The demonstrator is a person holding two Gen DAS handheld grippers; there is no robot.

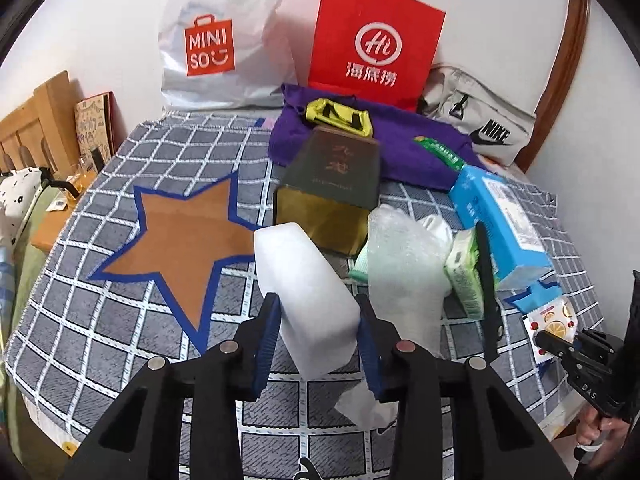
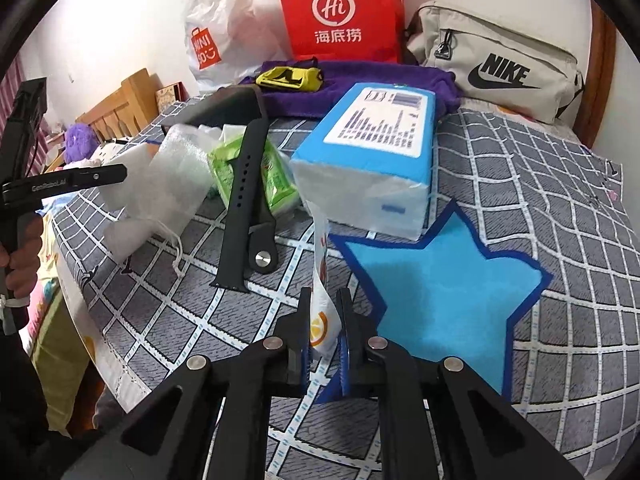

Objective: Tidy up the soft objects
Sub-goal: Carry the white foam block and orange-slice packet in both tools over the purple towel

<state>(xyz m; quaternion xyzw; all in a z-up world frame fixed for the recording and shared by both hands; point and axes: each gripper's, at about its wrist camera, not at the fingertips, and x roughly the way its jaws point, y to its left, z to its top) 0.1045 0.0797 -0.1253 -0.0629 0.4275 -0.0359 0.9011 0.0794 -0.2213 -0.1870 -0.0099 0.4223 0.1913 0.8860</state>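
A white foam block [image 1: 308, 300] stands on end on the grey checked bedspread [image 1: 120, 320], right of an orange star patch [image 1: 180, 240]. My left gripper [image 1: 318, 308] is shut on the block, with a blue pad pressed against each side. In the right wrist view my right gripper [image 2: 325, 296] is shut on a small white sachet [image 2: 322, 312] with an orange fruit print. It holds the sachet upright beside a blue star patch [image 2: 440, 304]. The same sachet [image 1: 550, 316] shows at the right edge of the left wrist view.
A bubble-wrap pouch [image 1: 404, 264], a green tissue pack [image 1: 464, 276], a black watch strap [image 2: 244, 200] and a blue tissue pack [image 2: 380, 140] lie in a cluster. Behind them are a dark box [image 1: 332, 184], a purple towel [image 1: 400, 148], a red paper bag [image 1: 376, 40] and a Nike bag [image 2: 496, 60].
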